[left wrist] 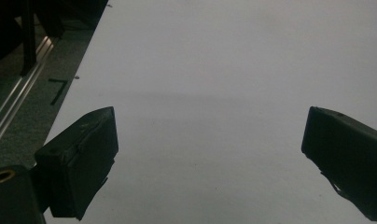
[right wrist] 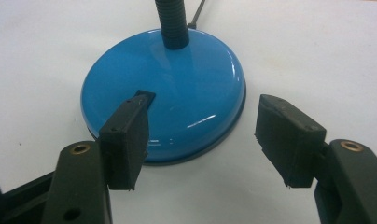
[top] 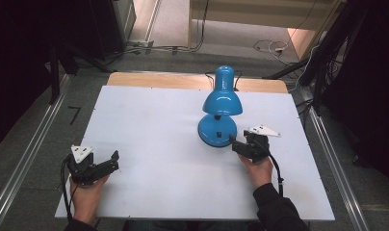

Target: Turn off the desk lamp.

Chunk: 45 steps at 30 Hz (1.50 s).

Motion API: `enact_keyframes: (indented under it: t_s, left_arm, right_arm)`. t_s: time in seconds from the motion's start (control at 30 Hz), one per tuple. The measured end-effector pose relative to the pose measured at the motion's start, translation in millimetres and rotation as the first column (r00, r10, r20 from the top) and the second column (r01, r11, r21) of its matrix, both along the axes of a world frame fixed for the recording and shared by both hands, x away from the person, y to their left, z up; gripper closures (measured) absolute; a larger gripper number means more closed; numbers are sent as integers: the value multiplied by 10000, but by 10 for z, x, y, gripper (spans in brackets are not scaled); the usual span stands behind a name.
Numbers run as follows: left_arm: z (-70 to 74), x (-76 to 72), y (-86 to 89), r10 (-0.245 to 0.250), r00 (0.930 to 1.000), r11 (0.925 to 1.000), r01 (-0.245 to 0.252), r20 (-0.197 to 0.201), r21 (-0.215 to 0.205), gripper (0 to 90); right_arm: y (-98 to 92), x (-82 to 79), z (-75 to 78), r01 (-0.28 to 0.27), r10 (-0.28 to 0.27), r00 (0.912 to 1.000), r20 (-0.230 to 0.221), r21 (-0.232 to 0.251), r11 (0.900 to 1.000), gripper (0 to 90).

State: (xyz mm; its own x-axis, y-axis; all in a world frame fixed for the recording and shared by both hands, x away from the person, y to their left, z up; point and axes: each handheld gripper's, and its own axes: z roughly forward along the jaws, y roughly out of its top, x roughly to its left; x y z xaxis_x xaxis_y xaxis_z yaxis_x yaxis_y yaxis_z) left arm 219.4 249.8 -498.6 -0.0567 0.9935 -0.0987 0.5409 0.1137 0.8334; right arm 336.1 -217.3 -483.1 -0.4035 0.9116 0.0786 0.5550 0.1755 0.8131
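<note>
A white board (top: 149, 144) is laid over a wooden table, with grey floor, cables and metal rails around it. On the board's far right part a blue desk lamp (top: 220, 103) is stood upright, its round base (right wrist: 177, 93) flat on the board, its ribbed neck rising at the back and its shade tipped toward the person.

The right gripper (top: 238, 144) is held just beside the near right edge of that base, pointed toward it. In the right gripper view its jaws are spread with nothing pinched: one jaw is seen over the base's near rim, beside a small black switch (right wrist: 144, 96), and the other hangs off the rim over bare board. The base is thus placed straight ahead and slightly to the first jaw's side.

The left gripper (top: 103, 166) is rested at the near left corner, well apart from the lamp, jaws spread over bare board. The right hand (top: 258, 169) is judged far the nearer for whatever is done at the switch or base.
</note>
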Motion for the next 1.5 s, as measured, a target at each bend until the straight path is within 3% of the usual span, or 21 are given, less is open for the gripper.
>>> enact_keyframes:
  t_s: [1.5]
  left_arm:
    - [4, -7, 5, 21, 10000, 10000, -21, -12, -48, 42]
  right_arm:
    - [-550, -277, 125, 347, -347, 9994, 1, -242, 9991, 276]
